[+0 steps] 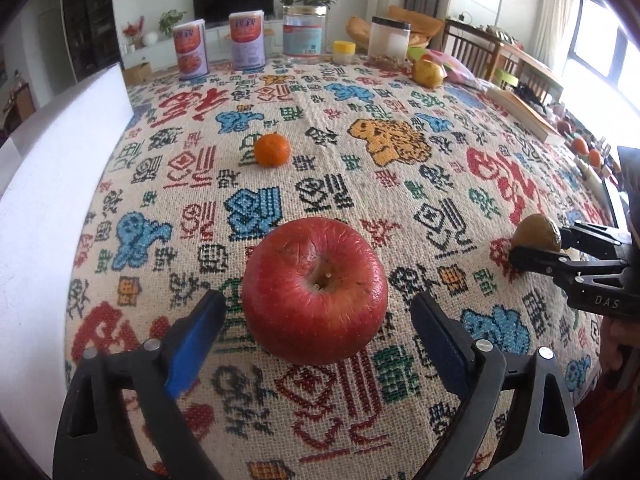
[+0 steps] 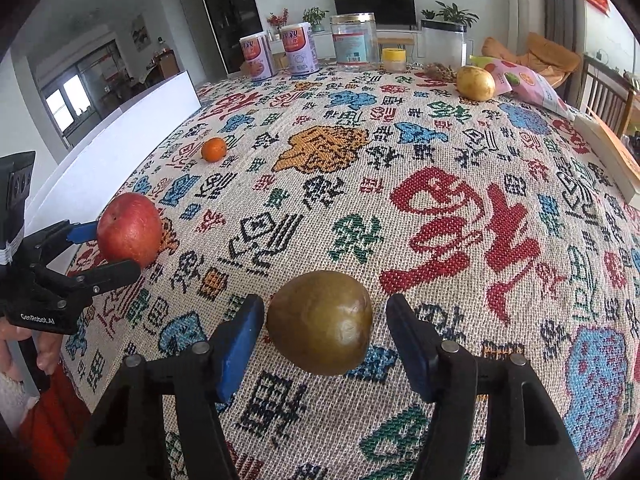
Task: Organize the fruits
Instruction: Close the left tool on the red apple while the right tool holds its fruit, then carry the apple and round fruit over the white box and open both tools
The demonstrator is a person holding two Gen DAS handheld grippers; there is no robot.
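A white board (image 1: 52,184) stands along the left edge of the surface (image 1: 400,184), which is covered by a woven cloth with coloured characters. Near the board, the left tongs (image 1: 316,336) straddle a red apple (image 1: 315,290) that rests on the cloth stem-side up. Their blue pads (image 1: 192,344) stand on either side of the fruit with a sliver of cloth showing on each side, so they do not press on it. Farther away and slightly left of the apple lies a small mandarin (image 1: 272,149), well apart from everything else.

To the right, the right tongs (image 2: 324,344) bracket a brownish-green pear (image 2: 320,322) lying on the cloth. A narrow gap shows between each pad and the pear, so it is not gripped.

At the far edge stand two printed tins (image 2: 280,56), a clear jar (image 2: 354,42), a small yellow-lidded pot (image 2: 394,60) and a second clear container (image 2: 442,46). Right of them lies a yellow pear (image 2: 475,83), touching a pink snack bag (image 2: 524,84). A book (image 2: 612,152) lies along the far right edge.
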